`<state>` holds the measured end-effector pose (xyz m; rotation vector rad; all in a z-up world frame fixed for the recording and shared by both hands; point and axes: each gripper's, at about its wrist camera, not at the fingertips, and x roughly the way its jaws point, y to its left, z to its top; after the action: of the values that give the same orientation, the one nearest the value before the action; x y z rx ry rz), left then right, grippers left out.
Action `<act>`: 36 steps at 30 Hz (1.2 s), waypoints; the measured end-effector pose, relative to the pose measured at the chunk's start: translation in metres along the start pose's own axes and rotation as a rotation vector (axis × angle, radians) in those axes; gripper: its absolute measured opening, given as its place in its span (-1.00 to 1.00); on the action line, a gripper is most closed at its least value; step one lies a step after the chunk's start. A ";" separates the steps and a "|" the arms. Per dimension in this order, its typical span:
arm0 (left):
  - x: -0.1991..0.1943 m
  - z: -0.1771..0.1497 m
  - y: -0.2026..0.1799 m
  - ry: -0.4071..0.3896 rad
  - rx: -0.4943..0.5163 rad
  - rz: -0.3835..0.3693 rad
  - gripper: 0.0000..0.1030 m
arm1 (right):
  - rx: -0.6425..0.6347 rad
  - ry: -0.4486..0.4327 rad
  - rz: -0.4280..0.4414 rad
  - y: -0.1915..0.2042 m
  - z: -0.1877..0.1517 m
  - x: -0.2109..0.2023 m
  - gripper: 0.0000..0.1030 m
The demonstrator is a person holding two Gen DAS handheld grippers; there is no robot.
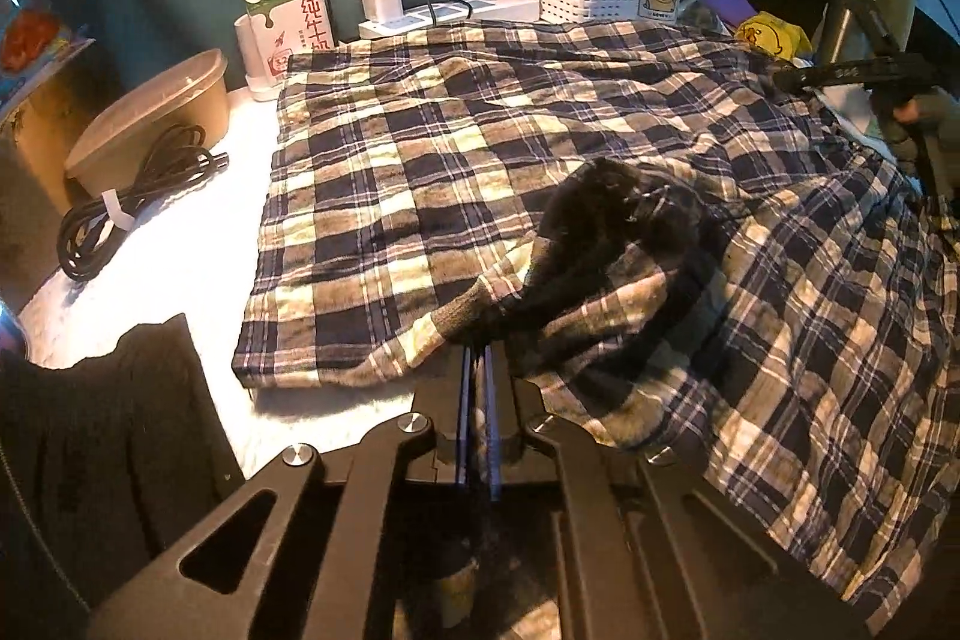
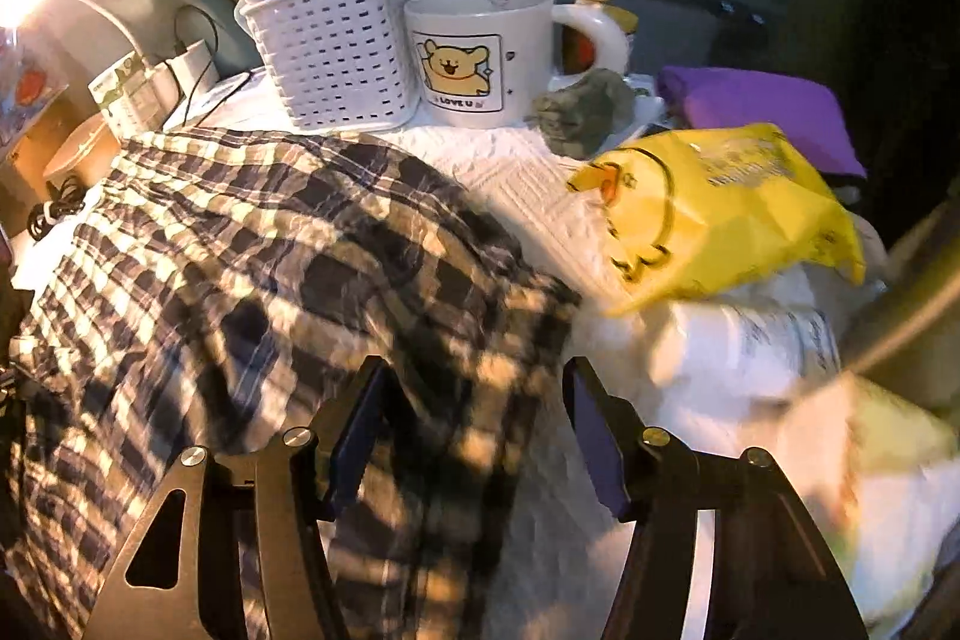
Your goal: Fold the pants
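- Plaid pants [image 1: 420, 172] lie spread on the white textured tabletop [image 1: 198, 244], one half flat, the other bunched and draped off the near edge.
- Left gripper [image 1: 478, 358]: jaws together, pinched on the grey ribbed cuff [image 1: 462, 313] where the cloth is gathered.
- Right gripper [image 2: 474, 400]: jaws apart, straddling the rumpled edge of the pants [image 2: 420, 340]; pads not pressing on cloth. View is blurred.
- Handling, judged: thin woven cotton, light, limp, wrinkles easily; no stiffness to carry a fold, so it should sag between two holds. Not slippery, not fragile.
- Hold points, judged: the cuff and a matching hem or waistband edge; thicker seams give a surer pinch than single plaid layers.
- Risk: bear mug [image 2: 480, 52] and white basket [image 2: 336, 46] stand near the far edge; dragged cloth could catch them.
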<state>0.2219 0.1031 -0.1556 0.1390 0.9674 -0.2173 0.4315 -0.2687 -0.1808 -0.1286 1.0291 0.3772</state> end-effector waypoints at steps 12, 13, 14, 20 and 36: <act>0.023 0.027 0.017 -0.010 0.016 0.097 -0.94 | -0.022 -0.096 -0.151 -0.005 0.054 0.012 -0.87; 0.022 0.031 0.019 -0.016 0.007 0.102 -0.94 | -0.020 -0.098 -0.154 -0.005 0.057 0.013 -0.87; 0.020 0.033 0.019 -0.022 0.001 0.105 -0.94 | -0.020 -0.101 -0.158 -0.004 0.058 0.014 -0.87; -0.004 0.037 0.023 -0.068 -0.039 0.102 -0.56 | -0.016 -0.110 -0.143 0.004 0.043 0.003 -0.27; -0.079 -0.045 -0.011 -0.093 -0.108 -0.023 0.45 | -0.017 -0.224 -0.059 0.013 -0.082 -0.111 0.89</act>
<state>0.1398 0.1113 -0.1156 0.0187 0.8868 -0.1908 0.3095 -0.3070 -0.1268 -0.1284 0.7997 0.3381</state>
